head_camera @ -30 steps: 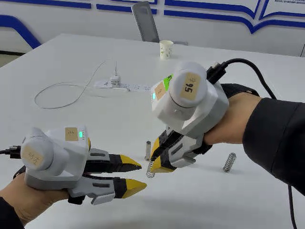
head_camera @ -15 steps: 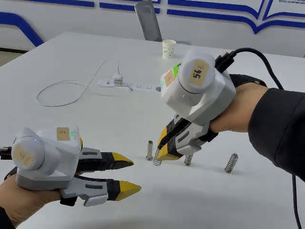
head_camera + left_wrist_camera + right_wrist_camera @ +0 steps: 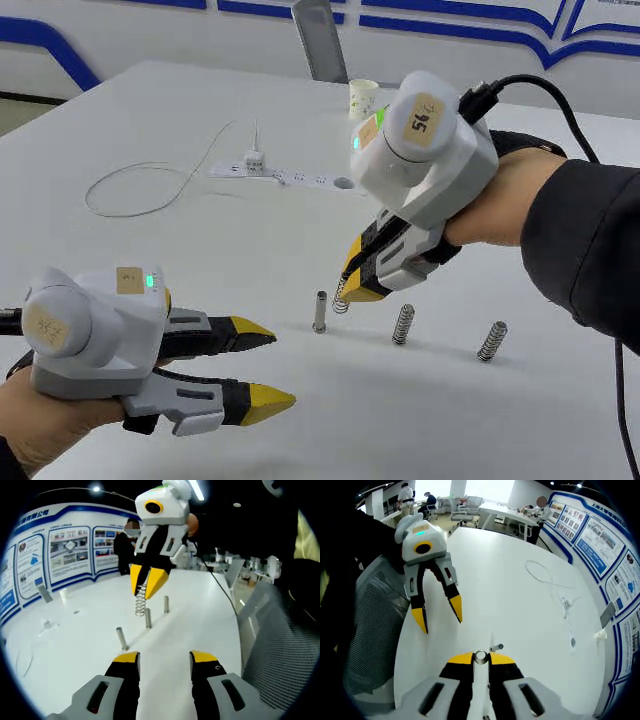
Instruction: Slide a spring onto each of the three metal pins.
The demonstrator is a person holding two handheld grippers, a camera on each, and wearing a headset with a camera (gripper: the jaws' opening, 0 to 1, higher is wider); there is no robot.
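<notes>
One bare pin [image 3: 320,311] stands upright on the surface, just below and beside my right gripper [image 3: 347,290]. That gripper is clamped on a spring [image 3: 341,301] hanging near-vertical, its axis not yet aligned with the pin. My left gripper [image 3: 268,366] is farther off, jaws apart.

Right tool [image 3: 480,660] grips spring [image 3: 480,655] — pin [image 3: 496,647] just beyond.

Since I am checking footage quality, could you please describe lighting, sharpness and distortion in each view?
Head view: soft even light, sharp, hardly any shadow beside the mounted spring. Left gripper view: fisheye bending, ceiling lamp glare on top, held spring crisp. Right gripper view: curved table edge, distant people soft.
</notes>
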